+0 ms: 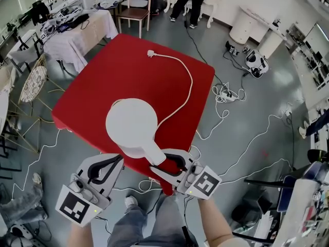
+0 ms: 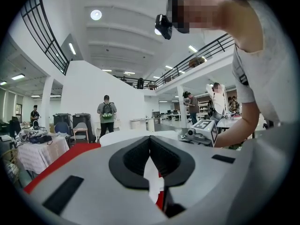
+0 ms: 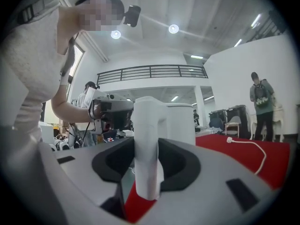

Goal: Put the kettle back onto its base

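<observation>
In the head view, the white kettle (image 1: 131, 123) stood at the lower middle of the red table (image 1: 103, 81), its cord (image 1: 189, 81) looping toward the top. The left gripper (image 1: 121, 158) sat at the lower left.

In the left gripper view, the left gripper's (image 2: 150, 137) jaws were clenched together on nothing.

In the right gripper view, the right gripper's (image 3: 147, 146) jaws stood released on either side of the kettle's handle (image 3: 146, 139).

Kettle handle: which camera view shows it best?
The right gripper view: the kettle handle stands upright and large inside the right claw. The head view shows it only from above, foreshortened. The left gripper view does not show it.
</observation>
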A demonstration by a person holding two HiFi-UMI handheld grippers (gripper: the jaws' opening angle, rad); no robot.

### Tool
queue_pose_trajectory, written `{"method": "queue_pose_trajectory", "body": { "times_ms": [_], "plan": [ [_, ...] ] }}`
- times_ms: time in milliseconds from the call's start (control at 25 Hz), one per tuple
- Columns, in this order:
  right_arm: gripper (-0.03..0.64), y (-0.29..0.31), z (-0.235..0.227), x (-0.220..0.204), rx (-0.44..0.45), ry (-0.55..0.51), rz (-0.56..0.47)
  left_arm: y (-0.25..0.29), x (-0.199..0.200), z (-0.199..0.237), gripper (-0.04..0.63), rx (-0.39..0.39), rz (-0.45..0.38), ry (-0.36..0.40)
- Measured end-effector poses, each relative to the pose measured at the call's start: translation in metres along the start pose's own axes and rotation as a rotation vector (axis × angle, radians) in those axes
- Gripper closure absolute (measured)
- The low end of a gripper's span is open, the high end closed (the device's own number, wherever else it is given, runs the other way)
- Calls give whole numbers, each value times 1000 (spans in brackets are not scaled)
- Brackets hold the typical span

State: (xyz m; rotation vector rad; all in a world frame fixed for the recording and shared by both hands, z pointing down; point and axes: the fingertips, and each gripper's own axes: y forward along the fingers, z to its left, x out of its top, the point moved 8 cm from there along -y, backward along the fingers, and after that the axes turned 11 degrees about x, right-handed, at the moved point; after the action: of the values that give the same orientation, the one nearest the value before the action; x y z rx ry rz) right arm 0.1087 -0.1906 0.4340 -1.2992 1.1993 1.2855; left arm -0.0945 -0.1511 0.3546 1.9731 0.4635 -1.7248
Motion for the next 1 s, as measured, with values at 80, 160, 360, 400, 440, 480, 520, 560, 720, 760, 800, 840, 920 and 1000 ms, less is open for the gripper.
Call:
{"method": "queue_pose_trajectory", "body": {
  "times_ms": [80, 160, 360, 400, 440, 480, 520, 560, 720, 760, 800, 840, 920, 1000],
  "plan": [
    [454, -7, 0, -1, -8, 0, 2, 1, 0, -1, 584, 0, 2, -3],
    [454, -14, 1, 1, -21, -14, 19, 2, 1, -1, 584, -1, 0, -3],
    [457, -33, 6, 14, -100, 8, -3, 3, 3, -1, 584, -7, -7, -3],
    [465, -39, 7, 18, -120, 11, -18, 3, 4, -1, 584, -10, -8, -4],
    [482, -44, 8, 24, -139, 8, -32, 3, 6, -1, 584, -12, -10, -5],
    [511, -47, 10, 30, -157, 2, -44, 3, 7, -1, 584, -14, -13, -7],
    [554, -48, 12, 37, -173, -5, -54, 2, 9, -1, 584, -16, -16, -8],
    [580, -49, 13, 45, -186, -14, -63, 1, 12, -1, 584, -19, -21, -8],
    [606, -41, 21, 73, -195, -51, -71, -4, 23, -2, 584, -37, -42, -7],
    [606, -38, 24, 79, -192, -57, -71, -6, 25, -4, 584, -42, -47, -6],
    [606, -34, 28, 85, -189, -60, -75, -9, 26, -5, 584, -48, -51, -4],
    [606, -30, 31, 90, -188, -60, -83, -11, 28, -5, 584, -54, -54, -2],
    [607, -21, 37, 102, -191, -57, -102, -17, 33, -5, 584, -61, -60, -1],
    [607, -10, 43, 113, -193, -55, -119, -24, 37, -3, 584, -69, -67, 0]
  ]
}}
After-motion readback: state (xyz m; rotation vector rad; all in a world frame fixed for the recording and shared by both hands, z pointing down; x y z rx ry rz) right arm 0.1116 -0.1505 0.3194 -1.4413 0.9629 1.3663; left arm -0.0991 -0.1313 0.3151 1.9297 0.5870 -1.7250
